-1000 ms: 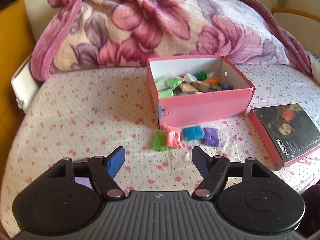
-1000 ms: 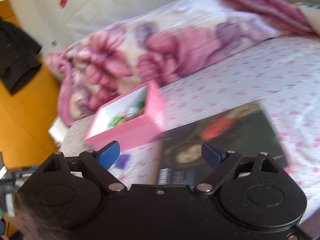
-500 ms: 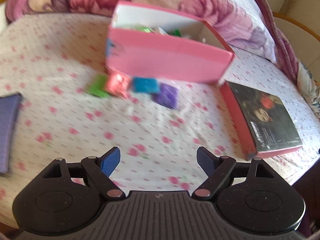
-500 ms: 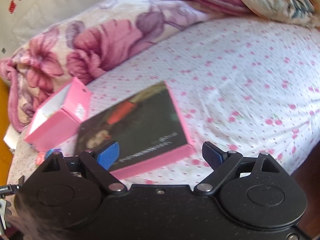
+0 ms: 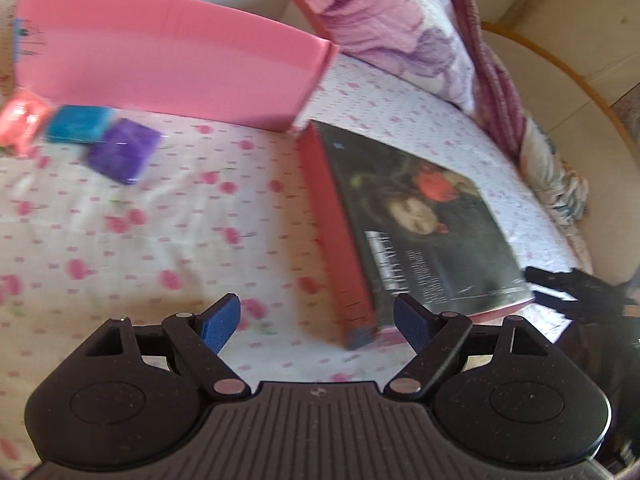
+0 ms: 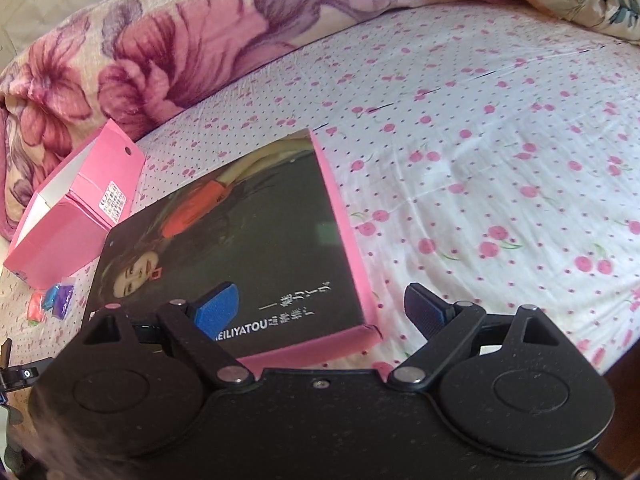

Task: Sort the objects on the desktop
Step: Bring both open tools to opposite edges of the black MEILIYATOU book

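Packets of coloured clay lie on the cherry-print bedsheet (image 5: 168, 216) in the left wrist view: an orange-red packet (image 5: 22, 120), a teal packet (image 5: 78, 124) just beside it and a purple packet (image 5: 124, 150) overlapping the teal one's corner, all close against the front wall of the pink box (image 5: 172, 60). That box is seen from low down, so only its outer wall and a strip of white inner wall show; what it holds cannot be told from here. To its right a flat dark-covered case (image 5: 416, 224) with a pink-red edge lies on the sheet, one corner near the box's corner. The left gripper (image 5: 318, 322) hangs above the sheet with its blue-padded jaws spread wide and nothing between them, the case's near corner showing in the gap. Behind, a floral blanket (image 5: 392, 24) is bunched up. In the right wrist view the same case (image 6: 240, 240), its cover printed with a woman's face and pale lettering, fills the middle, and the right gripper (image 6: 320, 310) sits over its near edge, jaws wide apart and holding nothing. The pink box (image 6: 76, 216) stands at far left with its open top turned away, its contents hidden, and the three packets (image 6: 52, 302) lie bunched beside it on the sheet (image 6: 500, 160), below the floral blanket (image 6: 160, 60)
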The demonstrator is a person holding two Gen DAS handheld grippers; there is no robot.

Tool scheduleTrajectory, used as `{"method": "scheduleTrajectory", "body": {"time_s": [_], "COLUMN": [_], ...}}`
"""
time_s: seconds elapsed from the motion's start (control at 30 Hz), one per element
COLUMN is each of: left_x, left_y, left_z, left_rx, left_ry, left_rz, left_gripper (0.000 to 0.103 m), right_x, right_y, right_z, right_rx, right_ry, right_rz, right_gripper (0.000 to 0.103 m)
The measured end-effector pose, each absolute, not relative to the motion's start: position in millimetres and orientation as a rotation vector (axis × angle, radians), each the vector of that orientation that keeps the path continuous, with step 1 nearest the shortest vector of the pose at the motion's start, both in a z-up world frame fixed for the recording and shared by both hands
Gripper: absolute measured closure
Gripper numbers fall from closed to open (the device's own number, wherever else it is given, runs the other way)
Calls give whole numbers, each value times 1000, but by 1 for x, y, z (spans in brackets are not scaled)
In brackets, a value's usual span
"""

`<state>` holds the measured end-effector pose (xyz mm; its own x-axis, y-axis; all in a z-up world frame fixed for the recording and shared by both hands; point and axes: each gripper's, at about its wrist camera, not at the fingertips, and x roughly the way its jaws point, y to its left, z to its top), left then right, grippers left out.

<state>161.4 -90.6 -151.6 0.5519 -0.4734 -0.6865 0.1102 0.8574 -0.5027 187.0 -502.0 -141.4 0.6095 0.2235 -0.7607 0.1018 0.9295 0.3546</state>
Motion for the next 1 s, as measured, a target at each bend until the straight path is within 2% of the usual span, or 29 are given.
{"method": "scheduleTrajectory", "body": {"time_s": [0.2, 0.6, 0.8, 1.0], "left_x": [172, 135, 131, 142], "left_y": [-123, -108, -91, -109], "left_z": [-159, -143, -142, -143], "left_rx": [-405, -343, -247, -183], "left_ry": [926, 958, 873, 830], "left_rz": [-436, -518, -368, -377], "left_gripper": [19, 19, 19, 19], "right_x": [193, 165, 164, 177], "right_y": [-487, -459, -478, -473], "right_z": [-149, -131, -135, -152], "right_rx": [357, 226, 313, 341], "right_ry": [954, 1077, 1026, 999], "right_rz": [93, 270, 207, 181], "right_gripper": [11, 6, 7, 7]}}
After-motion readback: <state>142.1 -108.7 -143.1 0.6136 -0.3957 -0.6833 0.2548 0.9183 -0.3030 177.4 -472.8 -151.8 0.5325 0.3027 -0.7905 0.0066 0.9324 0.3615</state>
